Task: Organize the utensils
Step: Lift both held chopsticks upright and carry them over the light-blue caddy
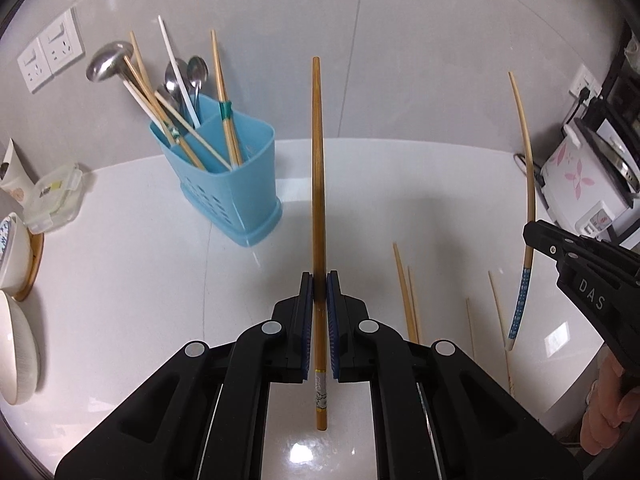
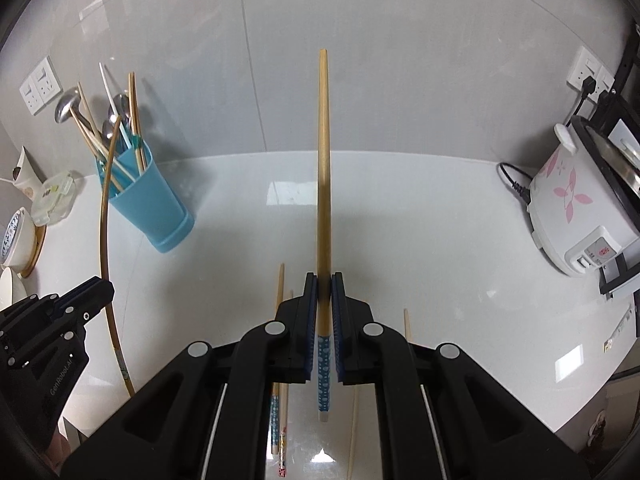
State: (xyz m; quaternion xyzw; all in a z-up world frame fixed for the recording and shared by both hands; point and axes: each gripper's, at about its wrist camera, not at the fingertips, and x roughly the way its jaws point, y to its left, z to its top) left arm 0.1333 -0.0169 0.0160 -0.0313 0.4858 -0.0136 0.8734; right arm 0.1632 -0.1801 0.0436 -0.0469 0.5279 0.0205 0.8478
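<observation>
My left gripper [image 1: 319, 288] is shut on a dark brown chopstick [image 1: 318, 160] that points up and away above the counter. My right gripper [image 2: 324, 286] is shut on a pale chopstick with a blue dotted end [image 2: 324, 168], also pointing up. Each gripper shows in the other view, the right gripper [image 1: 536, 236] at the right and the left gripper [image 2: 102, 292] at the left. A blue utensil holder [image 1: 228, 184] stands at the back left with several chopsticks and spoons in it; it also shows in the right wrist view [image 2: 148, 200]. Loose chopsticks [image 1: 408, 300] lie on the white counter.
White bowls [image 1: 16, 320] and a clear lidded box [image 1: 54, 196] sit at the left edge. A white rice cooker [image 2: 580, 208] with a black cord stands at the right. Wall sockets [image 1: 50, 52] are on the grey tiled wall behind.
</observation>
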